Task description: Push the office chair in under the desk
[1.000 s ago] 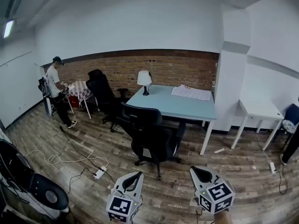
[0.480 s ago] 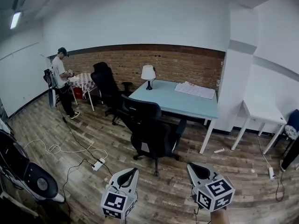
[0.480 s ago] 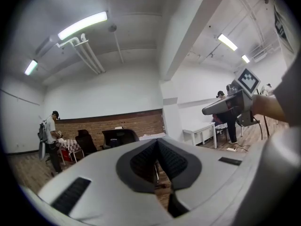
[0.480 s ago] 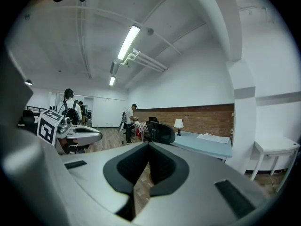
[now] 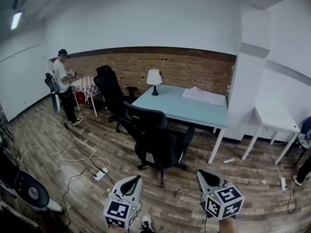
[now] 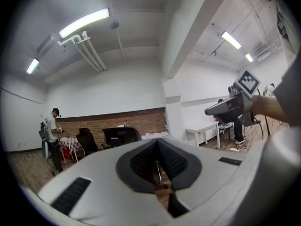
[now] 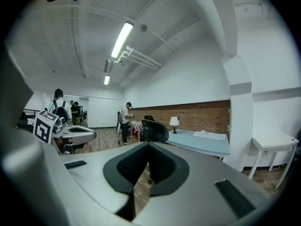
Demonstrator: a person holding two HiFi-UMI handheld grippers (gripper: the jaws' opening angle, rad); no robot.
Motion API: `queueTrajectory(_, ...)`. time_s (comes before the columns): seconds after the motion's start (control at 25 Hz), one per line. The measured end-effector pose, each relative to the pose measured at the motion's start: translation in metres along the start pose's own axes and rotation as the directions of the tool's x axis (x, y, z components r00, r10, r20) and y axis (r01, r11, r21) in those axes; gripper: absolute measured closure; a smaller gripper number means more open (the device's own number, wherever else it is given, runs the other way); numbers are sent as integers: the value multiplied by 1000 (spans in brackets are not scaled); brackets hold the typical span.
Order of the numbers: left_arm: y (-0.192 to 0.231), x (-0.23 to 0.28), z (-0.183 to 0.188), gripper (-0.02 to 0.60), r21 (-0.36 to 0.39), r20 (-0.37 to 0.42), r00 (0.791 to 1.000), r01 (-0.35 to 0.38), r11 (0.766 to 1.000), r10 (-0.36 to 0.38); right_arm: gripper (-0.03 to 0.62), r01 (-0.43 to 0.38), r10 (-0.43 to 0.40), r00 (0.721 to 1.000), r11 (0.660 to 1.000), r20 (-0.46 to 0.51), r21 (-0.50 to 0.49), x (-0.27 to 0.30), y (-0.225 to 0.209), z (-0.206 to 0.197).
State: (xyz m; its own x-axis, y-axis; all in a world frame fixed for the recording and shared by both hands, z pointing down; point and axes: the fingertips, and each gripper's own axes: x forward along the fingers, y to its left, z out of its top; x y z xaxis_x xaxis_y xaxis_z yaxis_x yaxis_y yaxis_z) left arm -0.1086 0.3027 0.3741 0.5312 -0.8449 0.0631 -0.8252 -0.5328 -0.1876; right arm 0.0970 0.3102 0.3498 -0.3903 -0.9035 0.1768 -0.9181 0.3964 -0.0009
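Observation:
A black office chair [image 5: 155,139] stands on the wood floor, pulled out from the light blue desk [image 5: 187,108], its back toward me. In the head view my left gripper [image 5: 134,181] and right gripper [image 5: 204,177] hover side by side low in the frame, a stretch of floor short of the chair. Both are shut with nothing between the jaws. The chair's back [image 7: 155,130] shows beyond the jaws in the right gripper view, and as a dark chair back [image 6: 121,137] in the left gripper view.
A white lamp [image 5: 154,79] and papers [image 5: 204,96] sit on the desk. A second black chair [image 5: 109,91] stands behind it, near a person [image 5: 62,84] by a small checkered table. A power strip [image 5: 101,174] with cables lies on the floor at left. A white side table [image 5: 277,123] stands at right.
The view has closed in slightly on the chair and desk. Both grippers stay shut and low in the frame, the left one a little lower than before.

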Motion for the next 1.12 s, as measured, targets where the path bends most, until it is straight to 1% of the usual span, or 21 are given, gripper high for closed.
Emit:
queueTrajectory(0.08,13,14,-5,571,-4,-3,1000,0,1000,0,572,11,-11,1000,1000,12,2,17,-6,3)
queueTrajectory(0.2,38,40,-10,571,-4,1,1000,-4,1000,4,572,-3,3,1000,1000,24,13,50,-11,7)
queueTrajectory(0.32,67,68,-13,571,5,7,1000,-8,1000,8,573,-21,21,999,1000,30,-4,89,-14,15)
queueTrajectory(0.44,96,99,-12,571,11,14,1000,-5,1000,4,572,-17,18,999,1000,39,-21,129,-20,24)
queueTrajectory(0.56,124,130,-14,571,2,11,1000,-2,1000,2,572,-10,11,999,1000,40,-26,166,-29,32)
queueTrajectory(0.8,167,182,-21,571,-13,-1,1000,20,1000,-20,572,6,-5,1000,1000,27,-15,229,-47,43)
queueTrajectory(0.96,188,207,-31,571,-23,-19,999,42,999,-43,572,10,-10,1000,1000,18,-13,261,-50,45)
queueTrajectory(1.04,199,216,-35,569,-29,-22,999,44,999,-44,558,1,-1,1000,1000,15,-15,277,-49,45)
queueTrajectory(1.12,209,225,-39,569,-36,-25,999,40,999,-41,526,-8,8,1000,1000,3,-27,292,-47,44)
